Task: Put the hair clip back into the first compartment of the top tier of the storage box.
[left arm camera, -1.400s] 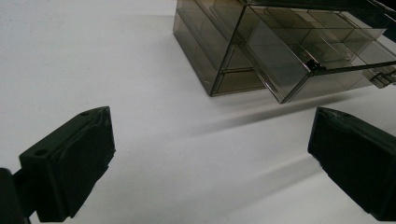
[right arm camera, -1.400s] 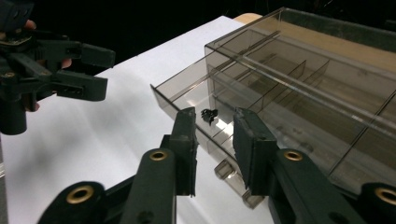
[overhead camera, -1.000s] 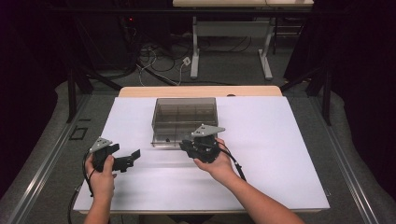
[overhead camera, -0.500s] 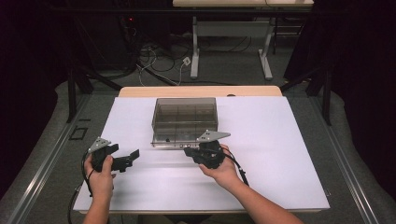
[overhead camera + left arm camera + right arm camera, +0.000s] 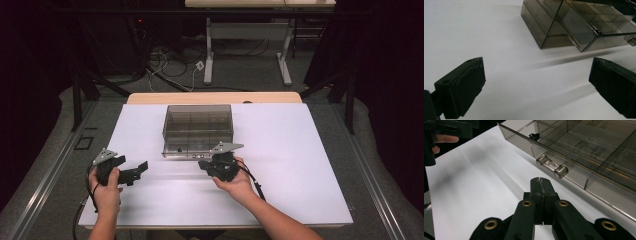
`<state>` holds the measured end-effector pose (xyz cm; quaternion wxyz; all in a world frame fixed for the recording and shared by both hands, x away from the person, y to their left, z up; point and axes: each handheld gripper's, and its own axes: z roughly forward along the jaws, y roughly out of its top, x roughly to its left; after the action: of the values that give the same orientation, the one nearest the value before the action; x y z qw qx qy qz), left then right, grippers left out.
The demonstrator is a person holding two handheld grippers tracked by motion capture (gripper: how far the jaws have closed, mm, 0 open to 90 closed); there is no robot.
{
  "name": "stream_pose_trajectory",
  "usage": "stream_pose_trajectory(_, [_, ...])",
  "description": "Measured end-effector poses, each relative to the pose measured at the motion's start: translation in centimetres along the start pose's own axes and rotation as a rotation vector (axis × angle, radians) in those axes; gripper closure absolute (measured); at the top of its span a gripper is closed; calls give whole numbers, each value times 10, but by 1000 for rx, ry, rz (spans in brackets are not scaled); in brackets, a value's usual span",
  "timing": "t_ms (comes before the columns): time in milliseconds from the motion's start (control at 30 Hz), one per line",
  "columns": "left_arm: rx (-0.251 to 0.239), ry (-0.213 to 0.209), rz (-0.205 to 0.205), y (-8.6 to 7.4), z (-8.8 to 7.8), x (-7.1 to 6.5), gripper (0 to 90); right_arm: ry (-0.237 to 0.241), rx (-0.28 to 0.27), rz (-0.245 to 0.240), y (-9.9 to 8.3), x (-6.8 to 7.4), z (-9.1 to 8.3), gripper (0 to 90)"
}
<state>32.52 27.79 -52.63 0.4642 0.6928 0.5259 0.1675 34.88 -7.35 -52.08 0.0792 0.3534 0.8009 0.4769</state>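
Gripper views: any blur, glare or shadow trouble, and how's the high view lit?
Left gripper view: its own jaws are soft, the smoky plastic box sharper, with long soft shadows on the white sheet. Right gripper view: shut right gripper is sharp, box handle shows small highlights. High view: table bright, surroundings near black.

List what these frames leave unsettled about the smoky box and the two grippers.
- Organizer box: high view, tinted walls hide any contents.
- Small dark item inside the front edge: right gripper view, too small to identify.
- Box's far side: left gripper view, cut off by the top and right edges.
- Left gripper: its body sits below the frame.
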Motion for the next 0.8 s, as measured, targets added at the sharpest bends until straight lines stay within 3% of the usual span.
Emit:
stream_pose_trajectory(133, [0, 1, 4, 1, -2, -1, 11, -9, 27, 5, -1, -1, 1, 900])
stream_pose_trajectory(233, [0, 4, 1, 0, -4, -1, 11, -13, 9, 9, -2, -2, 4, 900])
stream_pose_trajectory(400, [-3, 7, -1, -1, -6, -1, 11, -21, 31, 5, -2, -5, 3, 900])
stream_pose_trajectory(433, [-5, 8, -1, -1, -6, -1, 11, -22, 12, 7, -3, -6, 3, 900])
stream_pose_trajectory(800, [3, 16, -9, -3, -6, 1, 10, -31, 16, 46, -2, -15, 2, 900])
